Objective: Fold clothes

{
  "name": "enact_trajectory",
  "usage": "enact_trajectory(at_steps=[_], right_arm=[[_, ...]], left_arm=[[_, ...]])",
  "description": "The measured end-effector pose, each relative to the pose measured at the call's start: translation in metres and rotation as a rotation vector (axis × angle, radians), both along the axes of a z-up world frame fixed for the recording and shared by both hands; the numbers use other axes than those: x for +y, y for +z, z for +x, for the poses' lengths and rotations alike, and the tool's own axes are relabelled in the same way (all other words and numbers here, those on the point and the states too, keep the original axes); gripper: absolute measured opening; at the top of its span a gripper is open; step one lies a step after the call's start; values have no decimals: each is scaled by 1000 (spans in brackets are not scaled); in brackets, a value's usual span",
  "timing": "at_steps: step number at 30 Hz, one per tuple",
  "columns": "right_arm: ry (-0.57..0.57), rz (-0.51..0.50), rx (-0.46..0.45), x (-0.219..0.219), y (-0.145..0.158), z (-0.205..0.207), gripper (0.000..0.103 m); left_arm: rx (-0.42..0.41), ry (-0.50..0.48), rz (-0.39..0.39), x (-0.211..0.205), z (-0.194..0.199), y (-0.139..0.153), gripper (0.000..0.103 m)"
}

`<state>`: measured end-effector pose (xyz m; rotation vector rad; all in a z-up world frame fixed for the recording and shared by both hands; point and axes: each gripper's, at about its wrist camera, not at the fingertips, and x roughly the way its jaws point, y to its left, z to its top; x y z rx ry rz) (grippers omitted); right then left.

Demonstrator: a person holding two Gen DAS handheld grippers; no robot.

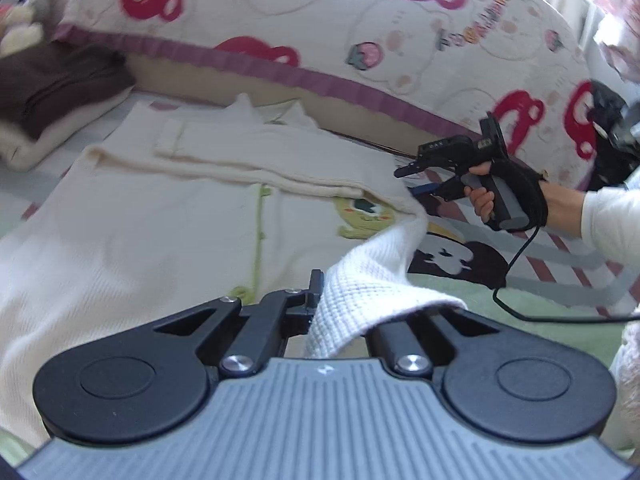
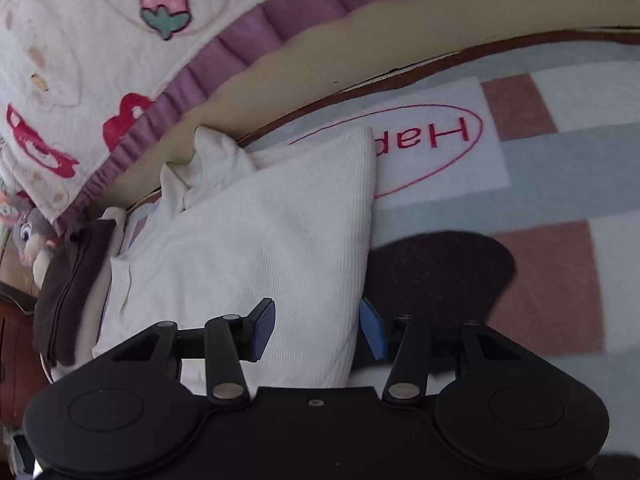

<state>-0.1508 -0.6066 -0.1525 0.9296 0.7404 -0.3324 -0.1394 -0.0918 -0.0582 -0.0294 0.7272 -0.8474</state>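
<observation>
A cream waffle-knit garment (image 1: pixel 160 220) lies spread on the bed, one sleeve folded across its top; it also shows in the right wrist view (image 2: pixel 260 240). My left gripper (image 1: pixel 340 304) is shut on the garment's lower right corner, which is lifted and draped over the right finger. My right gripper (image 2: pixel 318 330) is open, its blue pads (image 2: pixel 264 330) on either side of the garment's edge, just above it. In the left wrist view the right gripper (image 1: pixel 408 180) is held by a hand at the garment's right side.
A patterned cushion with a purple ruffle (image 1: pixel 320 20) runs along the back. A folded brown and cream stack (image 1: pixel 52 92) sits at the left, with a plush toy (image 2: pixel 32 240) behind it. A printed blanket (image 2: pixel 520 160) covers the bed. A cable (image 1: pixel 520 280) hangs from the right gripper.
</observation>
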Motion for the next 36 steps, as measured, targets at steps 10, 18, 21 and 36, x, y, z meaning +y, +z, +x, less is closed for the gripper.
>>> enact_trajectory(at_steps=[10,18,21,36], right_arm=[[-159,-152,-135,15,-18,11,8],[-36,-177,-235,19,46,49,8],[57,-225,-242,32,91,90,8],[514,-448,-128,230,100,333,7]], left_arm=[[58,52,-30,16,17,-14,2],[101,89,-64,35,21,-7,2],[81,106,-51,50,27,7,2],[221,382,44,148,54,0,2]])
